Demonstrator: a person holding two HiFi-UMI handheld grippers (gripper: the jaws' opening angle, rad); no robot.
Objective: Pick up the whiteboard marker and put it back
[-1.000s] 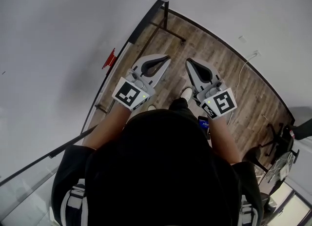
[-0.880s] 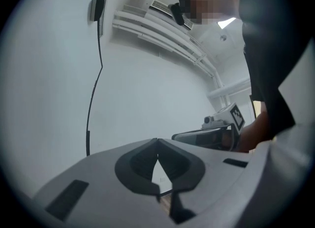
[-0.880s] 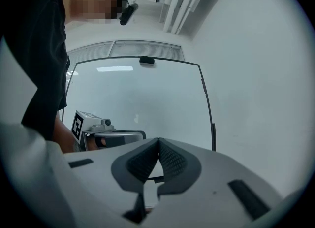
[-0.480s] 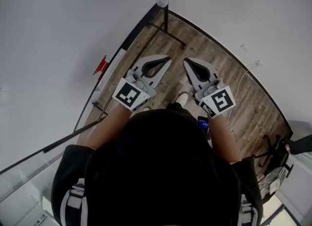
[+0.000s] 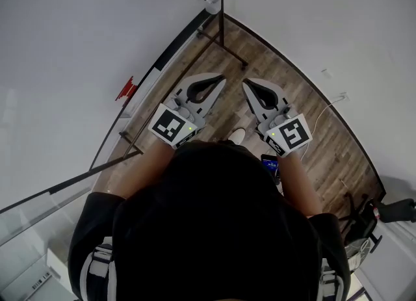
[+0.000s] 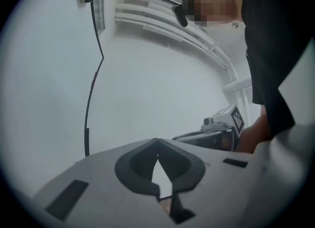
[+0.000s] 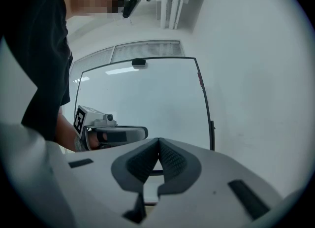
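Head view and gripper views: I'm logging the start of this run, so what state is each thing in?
left gripper: jaws shut, nothing held.
right gripper: jaws shut, nothing held.
whiteboard: upright, no writing seen.
red item: resting on the whiteboard's ledge, untouched.
phone: screen lit.

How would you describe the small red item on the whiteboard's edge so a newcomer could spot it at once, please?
In the head view, find the large whiteboard on the left and follow its dark bottom edge along the wooden floor. Partway down, left of the left tool, sits a small red item. It is the only red thing on that edge, amid white and black.
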